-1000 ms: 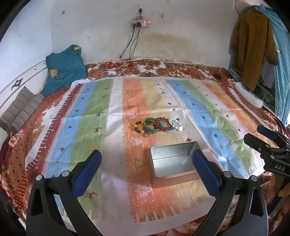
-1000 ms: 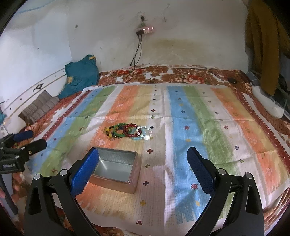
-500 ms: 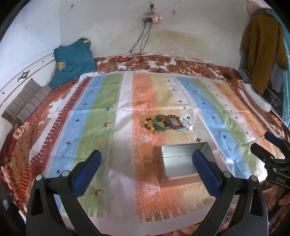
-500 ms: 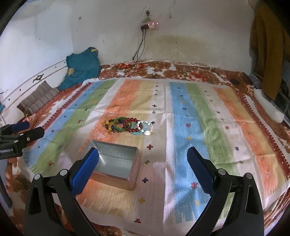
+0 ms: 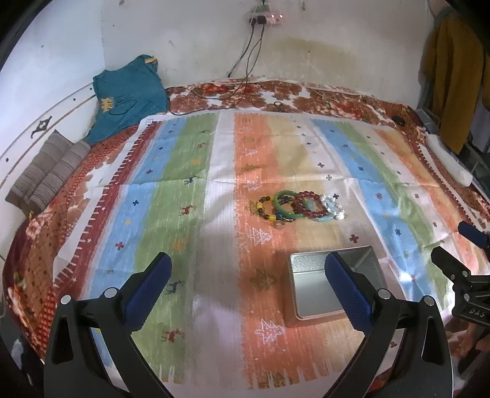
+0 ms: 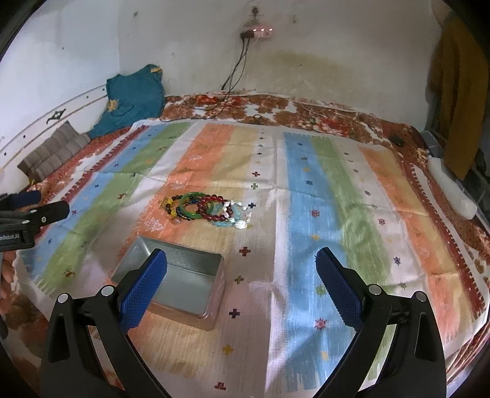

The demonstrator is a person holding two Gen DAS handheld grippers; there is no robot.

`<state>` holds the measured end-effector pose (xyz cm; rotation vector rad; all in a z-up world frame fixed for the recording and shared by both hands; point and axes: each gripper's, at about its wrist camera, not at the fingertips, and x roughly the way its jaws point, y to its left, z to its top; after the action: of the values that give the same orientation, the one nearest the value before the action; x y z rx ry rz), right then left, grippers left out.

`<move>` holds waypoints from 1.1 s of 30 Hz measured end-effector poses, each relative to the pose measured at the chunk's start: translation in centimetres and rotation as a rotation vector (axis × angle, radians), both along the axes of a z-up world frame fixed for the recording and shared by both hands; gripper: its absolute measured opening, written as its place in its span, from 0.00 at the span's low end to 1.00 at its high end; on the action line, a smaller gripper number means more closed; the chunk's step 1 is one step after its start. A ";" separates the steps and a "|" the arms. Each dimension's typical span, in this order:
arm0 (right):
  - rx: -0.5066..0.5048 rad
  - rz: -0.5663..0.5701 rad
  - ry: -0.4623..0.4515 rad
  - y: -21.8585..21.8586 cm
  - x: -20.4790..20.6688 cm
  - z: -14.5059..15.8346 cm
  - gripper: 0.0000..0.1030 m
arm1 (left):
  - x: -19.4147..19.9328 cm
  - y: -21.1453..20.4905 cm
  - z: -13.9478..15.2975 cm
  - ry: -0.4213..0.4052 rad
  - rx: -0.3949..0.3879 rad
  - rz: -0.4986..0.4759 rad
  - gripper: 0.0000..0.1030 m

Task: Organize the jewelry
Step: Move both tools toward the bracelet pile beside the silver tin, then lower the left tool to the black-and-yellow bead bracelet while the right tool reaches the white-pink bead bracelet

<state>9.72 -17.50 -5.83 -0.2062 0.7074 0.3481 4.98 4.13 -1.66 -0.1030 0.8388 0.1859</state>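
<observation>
A cluster of bead bracelets (image 5: 301, 208) lies on the striped cloth (image 5: 190, 196): a dark and yellow beaded one, a green bangle (image 5: 286, 204), a red beaded one (image 5: 310, 203) and pale blue and white ones. It also shows in the right wrist view (image 6: 208, 209). An open, empty metal tin (image 5: 333, 283) sits nearer than the bracelets; it also shows in the right wrist view (image 6: 174, 277). My left gripper (image 5: 245, 286) is open and empty, above the cloth left of the tin. My right gripper (image 6: 242, 281) is open and empty, right of the tin.
The cloth covers a bed with a floral sheet (image 5: 275, 95). A teal garment (image 5: 128, 95) and a striped pillow (image 5: 46, 174) lie at the back left. Cables hang from a wall socket (image 5: 263, 15). Clothes (image 5: 453, 70) hang at the right.
Both grippers have risen and tilted down a little, so the bracelets and tin sit lower in view. The left gripper has shifted left relative to the tin. Both stay open.
</observation>
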 end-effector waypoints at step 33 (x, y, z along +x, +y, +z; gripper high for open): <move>0.045 0.026 0.124 3.8 8.7 -1.9 0.96 | 10.6 3.9 -4.3 0.099 -0.002 0.098 0.95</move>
<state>18.43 -13.68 -7.73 -0.1515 0.8193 0.4036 15.54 8.05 -5.93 -0.1384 0.9336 0.2843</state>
